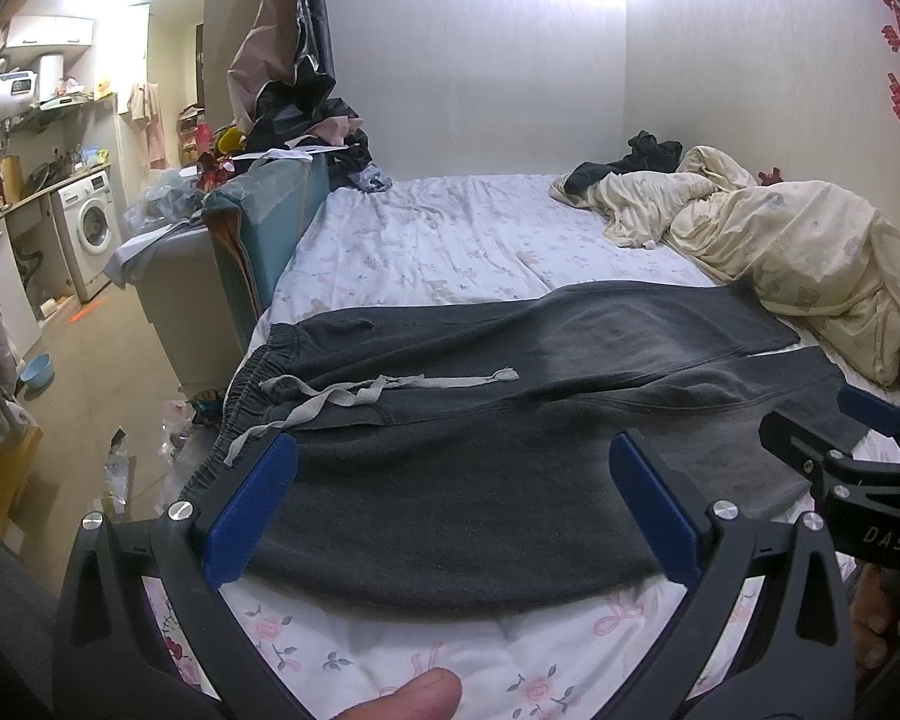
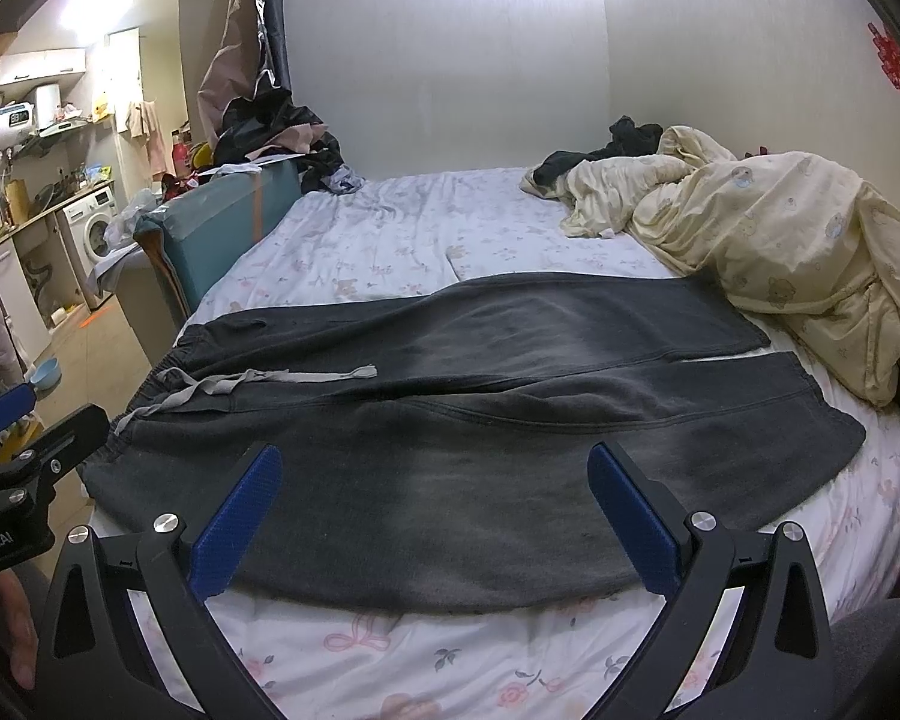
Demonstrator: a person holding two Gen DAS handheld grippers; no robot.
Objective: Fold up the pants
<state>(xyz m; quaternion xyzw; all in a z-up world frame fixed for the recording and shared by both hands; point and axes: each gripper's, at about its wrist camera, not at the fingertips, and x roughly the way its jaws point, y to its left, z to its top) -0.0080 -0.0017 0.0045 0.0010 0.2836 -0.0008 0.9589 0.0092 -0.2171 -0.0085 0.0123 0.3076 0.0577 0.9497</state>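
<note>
**Pants spread flat on the bed, both grippers released above the near edge**

The dark grey pants (image 1: 510, 420) lie unfolded across the bed (image 1: 438, 240), waistband to the left at the bed's edge, legs running to the right. The two legs lie side by side, the far one ending beside the cream duvet (image 1: 780, 252), with a thin strip of floral sheet showing between the cuffs. A pale drawstring (image 1: 384, 387) trails across the front near the waistband.

The left gripper (image 1: 453, 468) hovers over the near leg towards the waistband, its blue fingers (image 1: 252, 510) spread wide with nothing between them. The right gripper (image 2: 435, 474) hangs over the near leg further right, its fingers (image 2: 633, 525) equally wide apart and holding nothing. Whether the fingertips touch the cloth cannot be told. Each gripper shows at the edge of the other's view.

A heap of dark clothes (image 1: 630, 159) lies at the far end of the bed by the duvet. Left of the bed stands a teal headboard-like panel (image 1: 270, 222), and beyond it a washer (image 1: 90, 222) under a cluttered surface.
</note>
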